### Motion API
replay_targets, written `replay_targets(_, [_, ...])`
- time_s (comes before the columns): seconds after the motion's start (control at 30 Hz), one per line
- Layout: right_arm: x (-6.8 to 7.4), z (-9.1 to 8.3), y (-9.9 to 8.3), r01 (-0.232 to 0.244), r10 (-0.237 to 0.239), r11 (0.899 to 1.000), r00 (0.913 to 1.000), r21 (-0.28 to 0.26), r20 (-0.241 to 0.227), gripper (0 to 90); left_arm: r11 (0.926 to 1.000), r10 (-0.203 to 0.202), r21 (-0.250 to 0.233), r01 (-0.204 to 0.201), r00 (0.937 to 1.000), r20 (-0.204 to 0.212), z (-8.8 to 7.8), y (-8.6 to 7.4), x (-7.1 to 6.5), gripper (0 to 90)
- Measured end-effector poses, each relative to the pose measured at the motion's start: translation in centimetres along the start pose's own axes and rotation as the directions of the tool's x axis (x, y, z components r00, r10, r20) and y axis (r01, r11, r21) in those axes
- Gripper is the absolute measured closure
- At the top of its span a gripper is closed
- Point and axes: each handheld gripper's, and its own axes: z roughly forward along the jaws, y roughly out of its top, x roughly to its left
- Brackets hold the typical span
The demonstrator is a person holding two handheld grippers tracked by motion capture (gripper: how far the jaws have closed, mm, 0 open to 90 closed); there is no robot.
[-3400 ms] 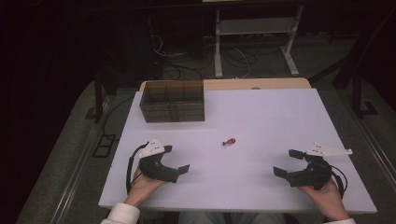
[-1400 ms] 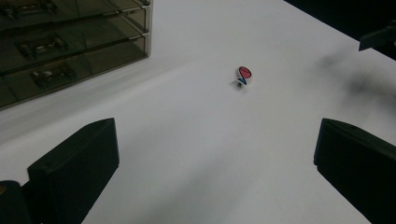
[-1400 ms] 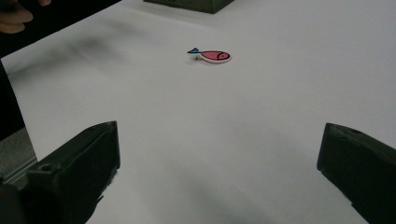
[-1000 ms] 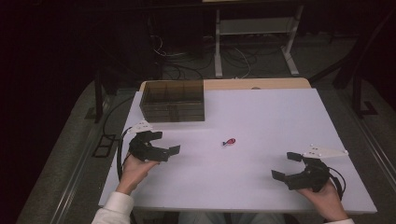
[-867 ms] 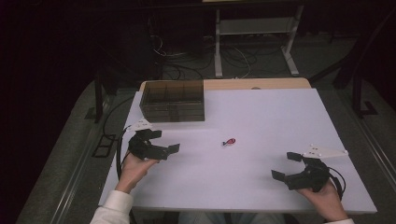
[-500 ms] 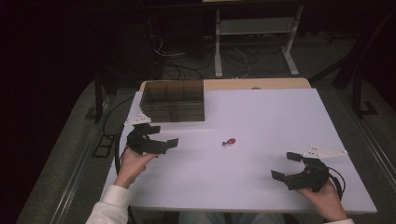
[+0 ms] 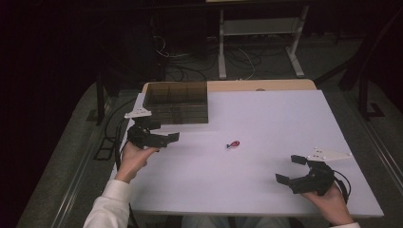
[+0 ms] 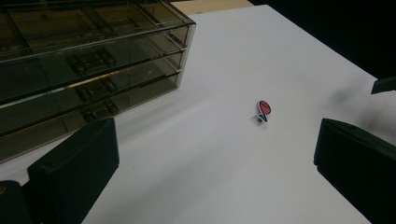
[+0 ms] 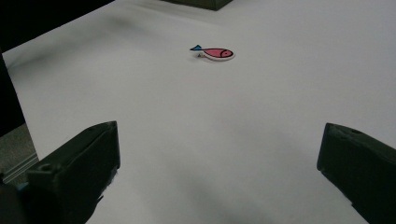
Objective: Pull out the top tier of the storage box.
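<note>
in the high view the left gripper (image 7: pixel 164 134) sits left of centre, just below the smoked drawer box (image 7: pixel 177 102), jaws spread wide and holding nothing. the right gripper (image 7: pixel 291 169) rests at the lower right of the white table (image 7: pixel 266 118), also released and empty. the small pink fish with a blue tail (image 7: pixel 233 144) lies flat near the frame's middle, well apart from both grippers; it sits upper centre in the right gripper view (image 9: pixel 214 53).

White table top (image 7: pixel 266 118); bare wooden strip (image 7: pixel 285 85) along far edge; cables (image 7: pixel 237 57) on floor beyond.
</note>
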Motion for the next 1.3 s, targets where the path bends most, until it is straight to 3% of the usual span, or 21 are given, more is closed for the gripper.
replay_targets(0.77, [0.1, 0.2, 0.0, 0.006, -0.006, 1.0, 1.0, 0.006, -0.006, 0.0, 0.9976, -0.069, -0.008, 0.069, 0.9976, -0.009, 0.5, 1.2, 1.8, 0.0])
replay_targets(1.03, [0.1, 0.1, -0.1, 0.005, -0.005, 1.0, 1.0, 0.007, -0.006, 0.0, 0.9942, -0.106, -0.019, 0.106, 0.9943, -0.014, 0.7, 1.6, 2.4, 0.0])
replay_targets(1.3, [0.1, 0.1, -0.1, 0.006, -0.006, 1.0, 1.0, 0.008, -0.005, 0.0, 0.986, -0.163, -0.042, 0.161, 0.9863, -0.027, 1.2, 2.1, 3.4, 0.0])
